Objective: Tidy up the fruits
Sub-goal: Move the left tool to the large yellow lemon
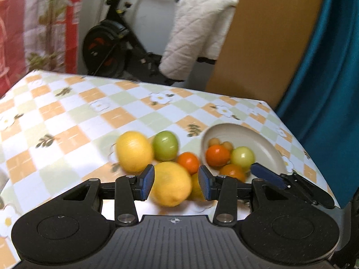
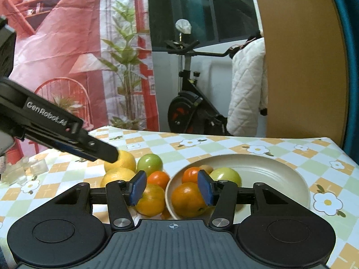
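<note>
The shallow cream ceramic plate on the checked floral table already holds 2 oranges, 1 green round fruit and a few small tan ones, so I judge the sorting about half done. Left beside the plate are 2 big yellow citrus fruits, 1 green fruit and at least 2 oranges. My left fingers stand apart around the nearer yellow fruit, not clearly pressing; my right fingers hover apart and empty at the plate's near rim.
</note>
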Motion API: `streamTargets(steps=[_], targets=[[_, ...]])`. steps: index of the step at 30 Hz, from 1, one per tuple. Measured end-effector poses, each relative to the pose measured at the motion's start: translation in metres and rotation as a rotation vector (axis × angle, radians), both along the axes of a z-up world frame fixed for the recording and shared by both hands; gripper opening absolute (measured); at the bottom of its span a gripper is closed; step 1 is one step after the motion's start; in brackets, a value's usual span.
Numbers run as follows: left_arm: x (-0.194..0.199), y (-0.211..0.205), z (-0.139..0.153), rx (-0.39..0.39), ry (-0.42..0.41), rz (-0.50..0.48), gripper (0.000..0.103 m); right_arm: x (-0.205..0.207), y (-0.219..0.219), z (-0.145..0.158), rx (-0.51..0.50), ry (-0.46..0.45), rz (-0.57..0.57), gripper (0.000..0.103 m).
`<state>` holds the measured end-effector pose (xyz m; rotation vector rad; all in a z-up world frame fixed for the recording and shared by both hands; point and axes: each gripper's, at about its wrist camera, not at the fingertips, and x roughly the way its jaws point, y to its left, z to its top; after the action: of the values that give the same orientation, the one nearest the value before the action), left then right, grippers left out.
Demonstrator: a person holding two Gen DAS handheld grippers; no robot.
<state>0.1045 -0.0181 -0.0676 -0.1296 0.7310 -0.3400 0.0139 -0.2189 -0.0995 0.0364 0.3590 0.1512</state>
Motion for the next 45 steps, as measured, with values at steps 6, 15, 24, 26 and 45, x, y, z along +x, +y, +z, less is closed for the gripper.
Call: streamTargets(steps=[6,15,24,26,45], targets=[[0.001,0.008,-0.004,-0.014,0.014,0.003,0.045,-0.001,0.01,0.0,-0.011,0.019,0.041,0.046],[0.001,0.009,-0.012,-0.033,0.031,-0.019,0.045,0.005,0.023,-0.001,0.004,0.069,0.089,0.041],[0.009,0.022,-0.004,-0.097,0.033,-0.007,0.05,0.019,0.059,-0.002,-0.059,0.081,0.161,0.045],[0.012,0.022,-0.005,-0.106,0.036,-0.008,0.05,0.024,0.062,-0.002,-0.064,0.091,0.164,0.046],[0.03,0.021,-0.036,-0.154,0.129,-0.028,0.058,0.057,0.099,-0.013,-0.218,0.15,0.159,0.059]])
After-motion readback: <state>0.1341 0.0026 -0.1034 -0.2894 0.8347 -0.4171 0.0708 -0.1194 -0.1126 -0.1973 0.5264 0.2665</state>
